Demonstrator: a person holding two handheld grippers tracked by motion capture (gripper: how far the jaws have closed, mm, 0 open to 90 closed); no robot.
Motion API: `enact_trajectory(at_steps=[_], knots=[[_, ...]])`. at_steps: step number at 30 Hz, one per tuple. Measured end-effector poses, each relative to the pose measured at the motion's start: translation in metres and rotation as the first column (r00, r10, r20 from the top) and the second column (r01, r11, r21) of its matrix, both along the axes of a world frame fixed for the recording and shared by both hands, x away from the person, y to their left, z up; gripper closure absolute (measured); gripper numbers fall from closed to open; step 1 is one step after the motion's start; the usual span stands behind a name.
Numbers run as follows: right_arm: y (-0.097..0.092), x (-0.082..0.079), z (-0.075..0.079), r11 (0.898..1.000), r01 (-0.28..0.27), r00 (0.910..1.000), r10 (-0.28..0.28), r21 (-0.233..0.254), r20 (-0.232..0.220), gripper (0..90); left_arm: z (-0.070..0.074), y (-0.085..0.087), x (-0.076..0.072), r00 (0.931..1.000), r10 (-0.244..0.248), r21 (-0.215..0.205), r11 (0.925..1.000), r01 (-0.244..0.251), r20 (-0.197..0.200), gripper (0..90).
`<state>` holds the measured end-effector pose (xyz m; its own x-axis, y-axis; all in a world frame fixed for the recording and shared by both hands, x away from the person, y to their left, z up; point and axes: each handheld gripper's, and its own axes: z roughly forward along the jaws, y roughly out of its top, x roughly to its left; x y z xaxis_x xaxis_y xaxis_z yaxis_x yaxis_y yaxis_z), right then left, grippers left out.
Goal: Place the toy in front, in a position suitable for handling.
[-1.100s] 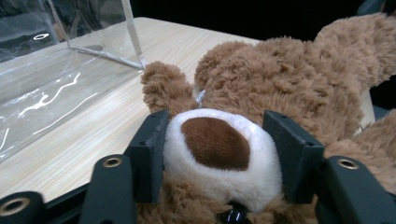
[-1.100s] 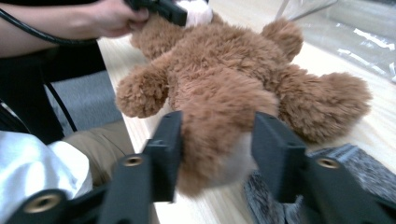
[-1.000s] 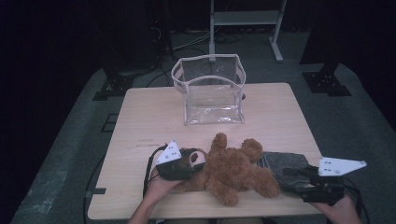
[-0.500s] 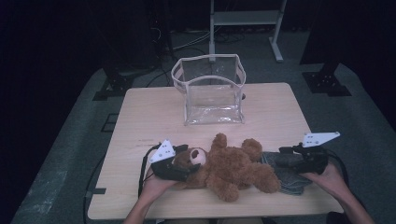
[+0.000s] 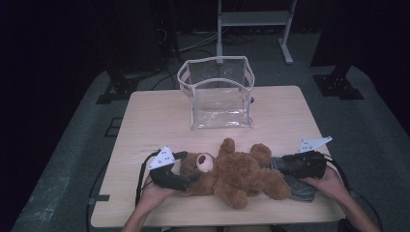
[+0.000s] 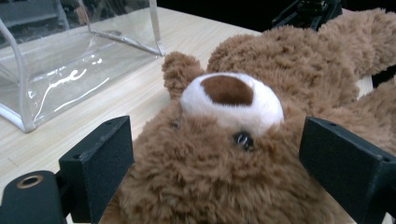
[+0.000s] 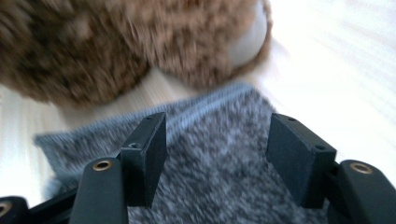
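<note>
One teddy bear [image 5: 234, 173] lies on its back along the near edge of the worktop [image 5: 145, 121], head toward the person's left, legs toward the right. The bear is the landmark for everything below.

Left tool [image 5: 191, 178] is at the bear's head. Jaws wide, one on each side of the head, and they have just been opening. In the left gripper view the head sits between the two black jaws with the white muzzle and brown nose facing up; fur is close to both pads, but the pads do not look pressed in. The left hand [image 5: 153, 193] holds the tool low on the worktop, beside the bear's head.

Right tool [image 5: 279, 166] is at the bear's leg end, jaws apart, nothing clamped. The right gripper view is blurred: the open jaws hang over a grey knitted cloth [image 7: 224, 154], with the bear's foot just past its far edge. In the high view that cloth lies flat under and beside the bear's legs, partly covered by the right hand [image 5: 326, 182].

Clear plastic bag [image 5: 217, 94] stands upright and open-topped beyond the bear, well apart from it, near the worktop's far edge.
</note>
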<state>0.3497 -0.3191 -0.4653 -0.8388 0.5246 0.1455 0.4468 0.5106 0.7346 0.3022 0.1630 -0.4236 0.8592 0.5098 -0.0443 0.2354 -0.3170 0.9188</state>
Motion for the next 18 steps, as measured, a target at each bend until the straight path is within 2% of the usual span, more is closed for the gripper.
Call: enact_trajectory(at_steps=[5, 8, 10, 11, 12, 14, 18], knots=[[0.006, -0.001, -0.008, 0.998, -0.01, 0.9999, 0.011, -0.067, 0.004, 34.7, 0.0, 0.002, -0.002, 0.9999, 0.014, 0.01, 0.9998, -0.014, 0.003, 9.1], [0.011, -0.006, -0.011, 0.995, 0.009, 0.9987, -0.004, -0.096, 0.05, 38.2, 0.0, 0.002, -0.002, 0.9996, 0.027, 0.006, 0.9996, -0.027, 0.009, 9.1], [0.013, -0.008, -0.011, 0.993, 0.023, 0.9967, -0.014, -0.116, 0.08, 44.2, 0.0, 0.002, -0.002, 0.9996, 0.025, 0.008, 0.9997, -0.025, 0.011, 9.0], [0.013, -0.009, -0.011, 0.993, 0.036, 0.9962, -0.027, -0.116, 0.083, 49.9, 0.0, 0.001, -0.002, 0.9996, 0.025, 0.009, 0.9996, -0.025, 0.012, 8.9], [0.013, -0.008, -0.01, 0.992, 0.049, 0.9957, -0.04, -0.119, 0.084, 59.5, 0.0, 0.0, -0.003, 0.9995, 0.025, 0.01, 0.9996, -0.026, 0.018, 8.7], [0.012, -0.006, -0.009, 0.991, 0.06, 0.9951, -0.05, -0.123, 0.085, 70.1, 0.001, -0.001, -0.004, 0.9994, 0.026, 0.012, 0.9996, -0.026, 0.025, 8.7], [0.009, -0.004, -0.008, 0.99, 0.08, 0.9952, -0.073, -0.12, 0.065, 79.1, 0.004, -0.002, -0.004, 0.9993, 0.027, 0.002, 0.9996, -0.027, 0.026, 8.7]])
